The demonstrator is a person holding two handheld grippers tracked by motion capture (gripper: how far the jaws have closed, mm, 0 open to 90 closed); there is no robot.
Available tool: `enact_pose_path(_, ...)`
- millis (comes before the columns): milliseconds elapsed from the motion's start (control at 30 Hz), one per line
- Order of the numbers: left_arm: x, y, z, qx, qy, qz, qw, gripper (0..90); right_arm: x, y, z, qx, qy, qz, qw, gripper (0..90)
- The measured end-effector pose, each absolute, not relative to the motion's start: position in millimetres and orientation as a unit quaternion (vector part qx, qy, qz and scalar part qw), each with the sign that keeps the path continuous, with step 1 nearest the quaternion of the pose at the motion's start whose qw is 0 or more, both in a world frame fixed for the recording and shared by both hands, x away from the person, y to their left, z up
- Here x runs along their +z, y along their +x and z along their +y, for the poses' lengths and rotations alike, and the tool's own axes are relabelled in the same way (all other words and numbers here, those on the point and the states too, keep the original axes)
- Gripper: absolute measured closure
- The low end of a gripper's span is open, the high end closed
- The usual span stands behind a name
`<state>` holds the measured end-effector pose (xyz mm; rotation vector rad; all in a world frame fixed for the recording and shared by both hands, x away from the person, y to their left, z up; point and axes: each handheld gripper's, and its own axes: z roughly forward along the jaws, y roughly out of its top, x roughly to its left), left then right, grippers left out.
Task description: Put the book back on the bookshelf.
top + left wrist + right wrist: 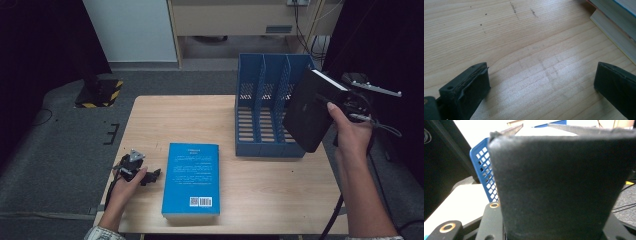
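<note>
High view | my left gripper (153, 174) rests open, empty, beside blue book (192, 177) | right gripper (345, 107) clamps black book (311, 110), tilted, airborne beside rack (267, 107) | risk: corner catches a divider, book twists loose

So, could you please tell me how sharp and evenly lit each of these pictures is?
High view: sharp, table lit, surroundings dark. Left gripper view: a pale glare patch on the wood. Right gripper view: the black book looms soft and blurred, the bright background washed out.

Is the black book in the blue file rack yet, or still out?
Out. The right hand-held gripper holds the black book tilted in the air beside the rack, whose slots look empty.
</note>
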<state>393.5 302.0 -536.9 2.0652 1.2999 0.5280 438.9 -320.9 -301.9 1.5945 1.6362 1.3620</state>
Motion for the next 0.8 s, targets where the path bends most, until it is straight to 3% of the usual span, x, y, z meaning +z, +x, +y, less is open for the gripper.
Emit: enact_pose_path(800, -537.2, 394.7, 300.9, 0.200, 0.785, 0.492, 0.319, 0.0, -318.5, 485.8, -321.5, 0.471, 0.598, 0.583, 0.284, 53.5)
